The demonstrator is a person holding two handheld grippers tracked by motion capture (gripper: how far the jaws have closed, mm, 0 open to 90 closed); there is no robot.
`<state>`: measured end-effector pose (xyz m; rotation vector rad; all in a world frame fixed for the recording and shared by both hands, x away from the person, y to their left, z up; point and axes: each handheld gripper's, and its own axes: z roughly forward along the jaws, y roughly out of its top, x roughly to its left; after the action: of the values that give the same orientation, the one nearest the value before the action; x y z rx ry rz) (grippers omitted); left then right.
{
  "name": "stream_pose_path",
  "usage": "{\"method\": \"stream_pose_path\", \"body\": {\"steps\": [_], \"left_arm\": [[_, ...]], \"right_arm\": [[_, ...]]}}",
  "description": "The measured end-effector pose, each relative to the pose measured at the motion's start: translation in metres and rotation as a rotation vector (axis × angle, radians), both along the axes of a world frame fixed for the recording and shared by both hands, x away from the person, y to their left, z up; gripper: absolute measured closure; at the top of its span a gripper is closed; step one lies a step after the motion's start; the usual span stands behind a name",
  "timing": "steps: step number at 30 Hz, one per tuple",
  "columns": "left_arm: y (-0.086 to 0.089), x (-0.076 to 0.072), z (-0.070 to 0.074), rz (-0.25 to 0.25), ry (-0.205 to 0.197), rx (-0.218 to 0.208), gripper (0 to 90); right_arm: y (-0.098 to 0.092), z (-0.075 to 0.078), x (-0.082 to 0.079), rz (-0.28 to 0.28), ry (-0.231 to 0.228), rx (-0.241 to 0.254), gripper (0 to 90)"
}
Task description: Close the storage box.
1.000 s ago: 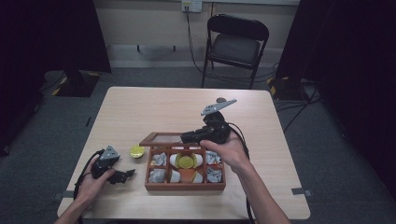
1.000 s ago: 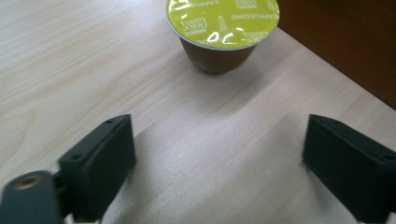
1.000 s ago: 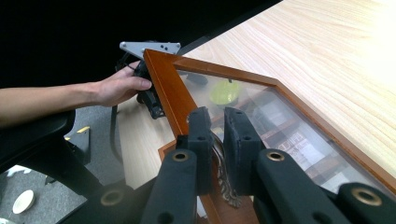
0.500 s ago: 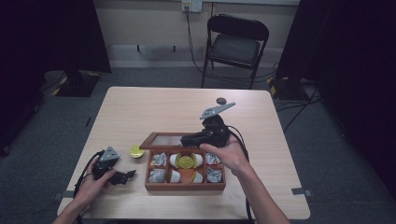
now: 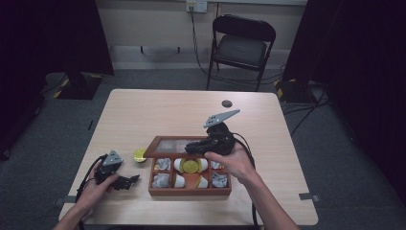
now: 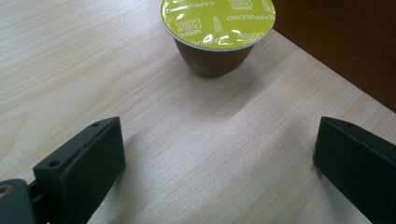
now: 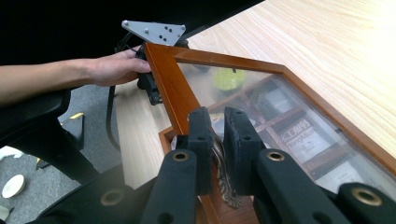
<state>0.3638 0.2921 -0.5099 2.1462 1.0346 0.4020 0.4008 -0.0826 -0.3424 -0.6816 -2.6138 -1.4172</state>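
Pale wood table (image 5: 143,110) carries everything: nearest the person, the left gripper (image 5: 128,180) lies low on it with jaws spread wide, having just opened, nothing between them, and the yellow-lidded coffee capsule (image 6: 217,33) stands just ahead beside the wooden box (image 5: 189,190). Farther in, the right gripper (image 7: 215,140) is clenched on the metal latch (image 7: 223,175) of the glass lid (image 5: 173,146), holding it tilted up over the compartments, hand angled down.

The left tongs (image 5: 134,179) lie low at about 7 o'clock, their jaws having just spread wide apart, with nothing between them; the left hand (image 5: 98,188) grips the body from behind. The right tongs (image 5: 190,148) sit near the centre, jaws pinched together and pointing toward 9 o'clock, with the right hand (image 5: 231,162) and forearm reaching in from 5 o'clock.
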Motion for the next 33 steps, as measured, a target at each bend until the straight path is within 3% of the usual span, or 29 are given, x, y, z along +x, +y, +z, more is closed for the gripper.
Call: {"method": "stream_pose_path", "body": {"steps": [33], "left_arm": [[0.0, 0.0, 0.0, -0.001, 0.0, 0.003, 1.4]], "right_arm": [[0.003, -0.015, -0.014, 0.038, 0.002, -0.059, 81.5]]}}
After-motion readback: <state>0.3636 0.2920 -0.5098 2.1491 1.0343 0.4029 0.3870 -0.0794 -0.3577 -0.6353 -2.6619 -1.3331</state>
